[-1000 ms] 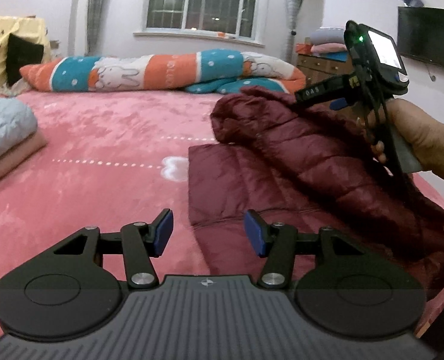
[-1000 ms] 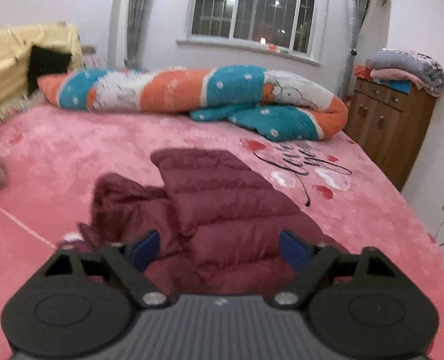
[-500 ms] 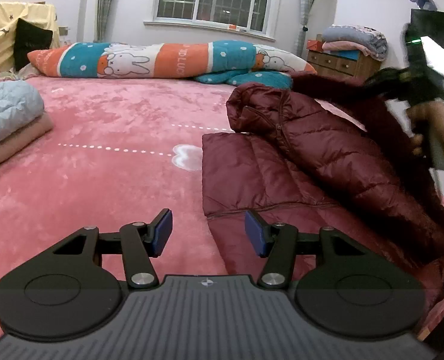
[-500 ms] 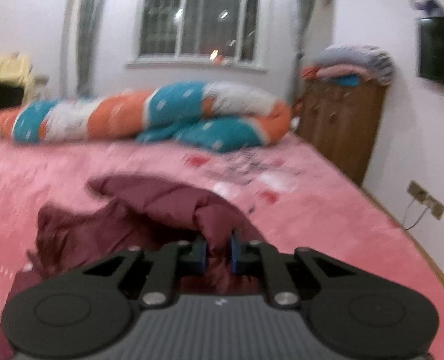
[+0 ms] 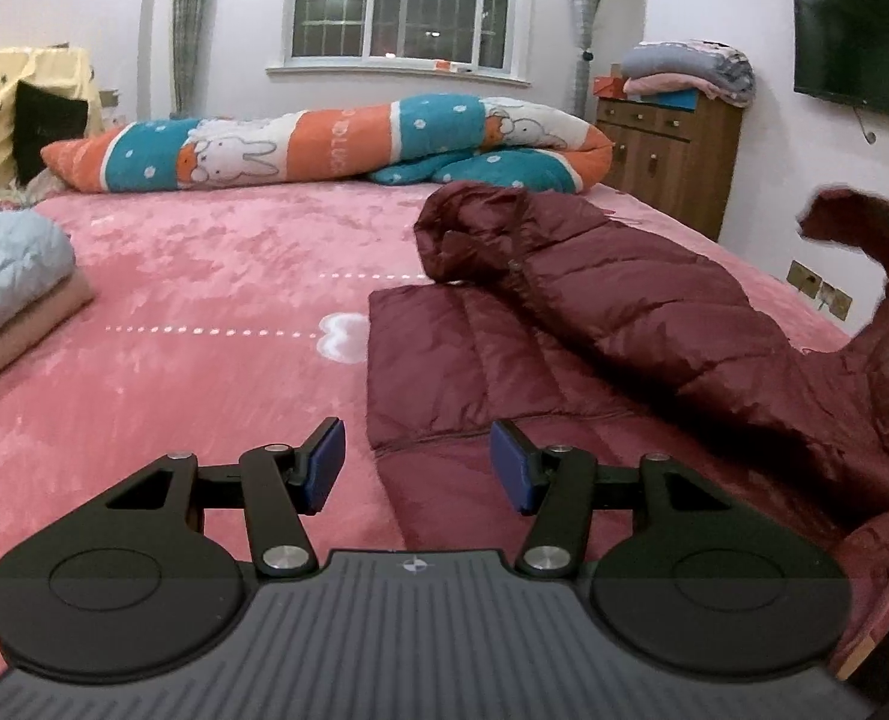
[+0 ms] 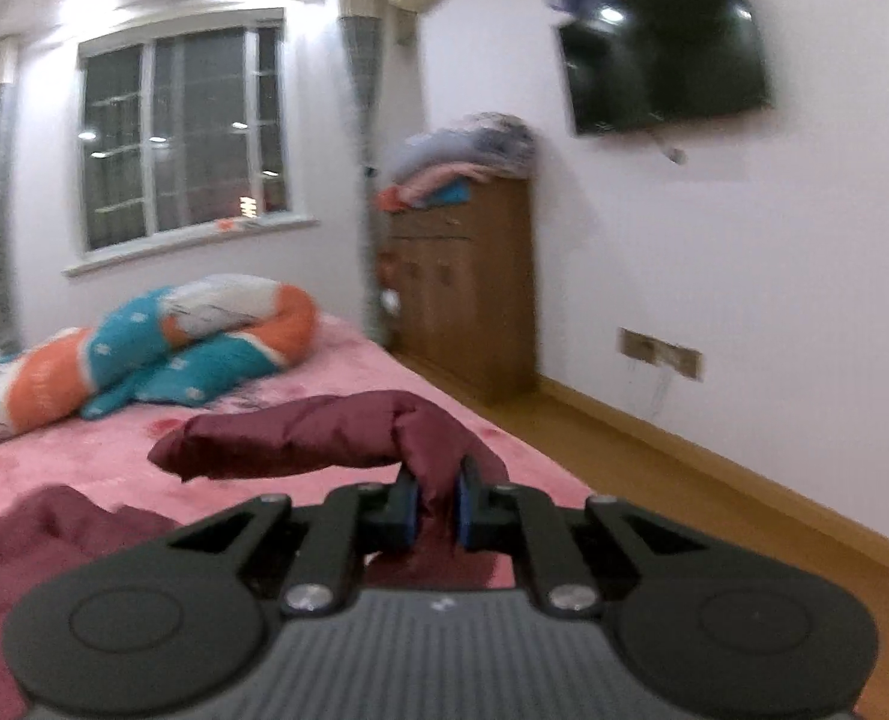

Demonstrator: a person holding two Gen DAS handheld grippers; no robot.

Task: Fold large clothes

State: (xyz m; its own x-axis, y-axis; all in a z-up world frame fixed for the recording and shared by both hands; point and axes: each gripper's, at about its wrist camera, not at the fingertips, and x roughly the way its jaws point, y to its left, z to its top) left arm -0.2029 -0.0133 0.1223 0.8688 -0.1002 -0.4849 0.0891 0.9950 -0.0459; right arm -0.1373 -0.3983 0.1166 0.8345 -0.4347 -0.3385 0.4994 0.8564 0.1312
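Between my right claw's pads: my right claw (image 6: pixel 438 510) is pinched tight on a sleeve (image 6: pixel 336 438) of the maroon down jacket (image 5: pixel 654 324), so I can draw it out clear of the body for folding
Just ahead of my left claw: my left claw (image 5: pixel 417 465) hovers spread and empty over the jacket's near hem, which lies flat on the pink bed (image 5: pixel 204 312); I judge it is waiting to pin or take that edge
Further right of the left claw: the sleeve stands lifted at the bed's side
Beyond: a rolled quilt (image 5: pixel 336 141) lies by the window
Change from a second ago: my right jaws, then wide over the jacket, have closed on the sleeve and swung toward the wall; the left claw has barely shifted
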